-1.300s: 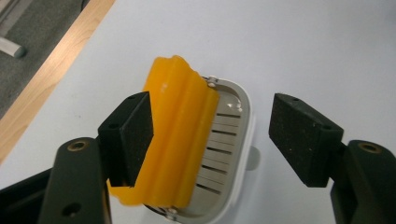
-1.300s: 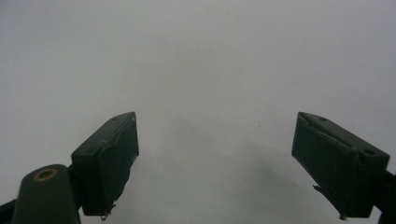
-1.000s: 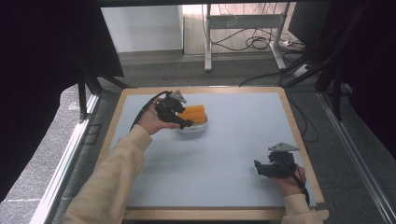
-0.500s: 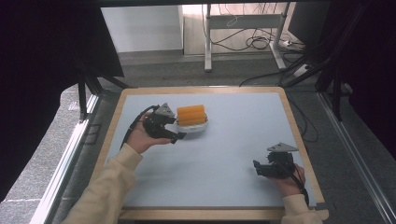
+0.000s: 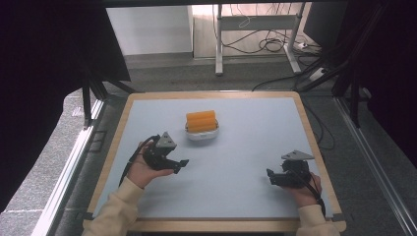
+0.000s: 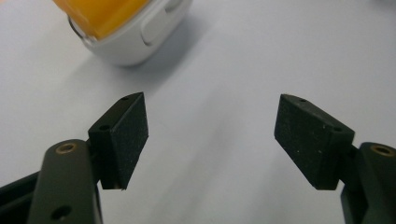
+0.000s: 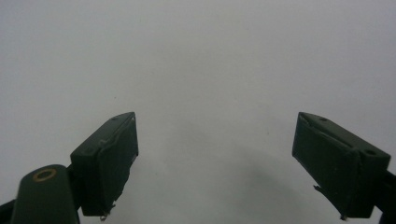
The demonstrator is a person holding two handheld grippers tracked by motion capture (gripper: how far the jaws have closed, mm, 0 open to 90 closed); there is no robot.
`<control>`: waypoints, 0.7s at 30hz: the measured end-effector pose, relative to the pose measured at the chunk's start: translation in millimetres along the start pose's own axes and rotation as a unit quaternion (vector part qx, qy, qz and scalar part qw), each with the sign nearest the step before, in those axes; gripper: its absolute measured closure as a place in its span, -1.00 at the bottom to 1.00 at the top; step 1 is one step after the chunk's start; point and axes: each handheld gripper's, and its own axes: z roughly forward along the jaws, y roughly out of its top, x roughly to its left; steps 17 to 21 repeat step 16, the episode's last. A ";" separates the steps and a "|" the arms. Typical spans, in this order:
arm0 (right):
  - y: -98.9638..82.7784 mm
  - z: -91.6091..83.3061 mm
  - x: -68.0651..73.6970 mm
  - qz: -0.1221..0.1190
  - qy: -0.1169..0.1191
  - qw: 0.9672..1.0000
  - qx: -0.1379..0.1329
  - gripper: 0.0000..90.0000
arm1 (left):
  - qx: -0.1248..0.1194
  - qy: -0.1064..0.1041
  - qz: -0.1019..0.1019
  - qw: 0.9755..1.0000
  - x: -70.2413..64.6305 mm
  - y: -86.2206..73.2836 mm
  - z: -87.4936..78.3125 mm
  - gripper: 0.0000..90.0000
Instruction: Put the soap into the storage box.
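A white bowl [image 5: 202,135] with an orange block [image 5: 201,121] resting in it stands a little behind the middle of the pale blue table top [image 5: 236,147]. My left gripper [image 5: 183,163] lies low over the table, in front of and to the left of the bowl, open and empty. In the left gripper view the bowl [image 6: 135,35] with its orange block [image 6: 100,14] sits at the upper left, beyond the gripper [image 6: 212,140]. My right gripper [image 5: 269,176] rests at the front right, open over bare table, as its own view [image 7: 215,163] shows.
The table has a raised wooden rim [image 5: 314,142]. Dark curtains hang on both sides. Behind the table stand a metal desk frame [image 5: 255,29] and loose cables [image 5: 275,44] on the floor. A rail [image 5: 74,162] runs along the left.
My left gripper has let go of the bowl and drawn back toward the front left, now open. The bowl stays in place. The right gripper has hardly moved.
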 end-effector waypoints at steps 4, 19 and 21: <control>0.3 0.2 0.7 -0.002 0.001 1.000 -0.001 -0.67 | 0.013 -0.004 -0.004 1.000 -0.9 -10.7 3.4 -0.43; 3.5 -5.0 1.8 -0.004 -0.001 0.999 -0.038 -0.67 | 0.000 -0.003 -0.027 1.000 3.7 -17.2 -1.5 -0.43; 3.5 -5.0 1.8 -0.004 -0.001 0.999 -0.038 -0.67 | 0.000 -0.003 -0.027 1.000 3.7 -17.2 -1.5 -0.43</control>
